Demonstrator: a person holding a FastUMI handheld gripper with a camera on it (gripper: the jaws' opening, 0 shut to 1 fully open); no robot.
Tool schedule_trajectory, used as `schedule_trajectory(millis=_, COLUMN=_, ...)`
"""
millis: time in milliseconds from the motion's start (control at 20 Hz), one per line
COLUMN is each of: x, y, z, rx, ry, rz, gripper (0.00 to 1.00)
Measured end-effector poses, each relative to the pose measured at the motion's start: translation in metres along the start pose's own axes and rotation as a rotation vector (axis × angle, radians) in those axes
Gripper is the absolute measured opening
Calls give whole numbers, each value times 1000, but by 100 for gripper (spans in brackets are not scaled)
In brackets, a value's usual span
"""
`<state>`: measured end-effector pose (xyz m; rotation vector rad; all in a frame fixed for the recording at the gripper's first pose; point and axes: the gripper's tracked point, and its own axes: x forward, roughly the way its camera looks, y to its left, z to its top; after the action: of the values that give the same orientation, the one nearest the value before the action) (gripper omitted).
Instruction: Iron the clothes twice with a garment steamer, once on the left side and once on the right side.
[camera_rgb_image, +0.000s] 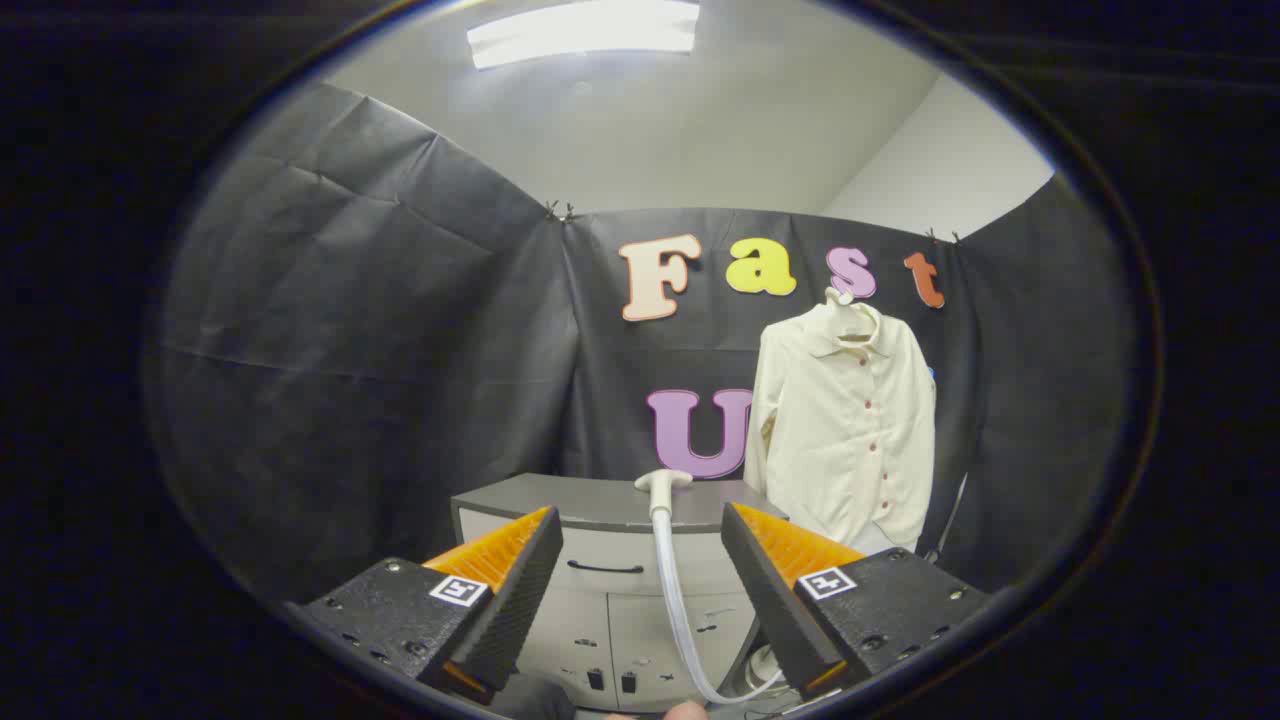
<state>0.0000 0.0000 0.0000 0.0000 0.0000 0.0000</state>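
- The hand-held gripper is seen spread wide, with nothing gripped or touched by either finger; ribbed faces are shown on the wedge-shaped fingers.
- Beyond the fingers, a grey cabinet with a flat top, a drawer handle and lower doors is seen serving as the bench.
- A white garment steamer head, T-shaped, is rested on the cabinet's front edge, and its smooth pale hose is draped down the front between the fingers.
- A cream buttoned shirt, soft and collared, is hung on a hanger against the black cloth wall, just beside the cabinet.
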Motion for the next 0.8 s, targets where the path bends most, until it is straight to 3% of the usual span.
schedule_trajectory(millis=800, x=17, y=11, z=-7, rx=-14, ry=31, rz=27, gripper=97)
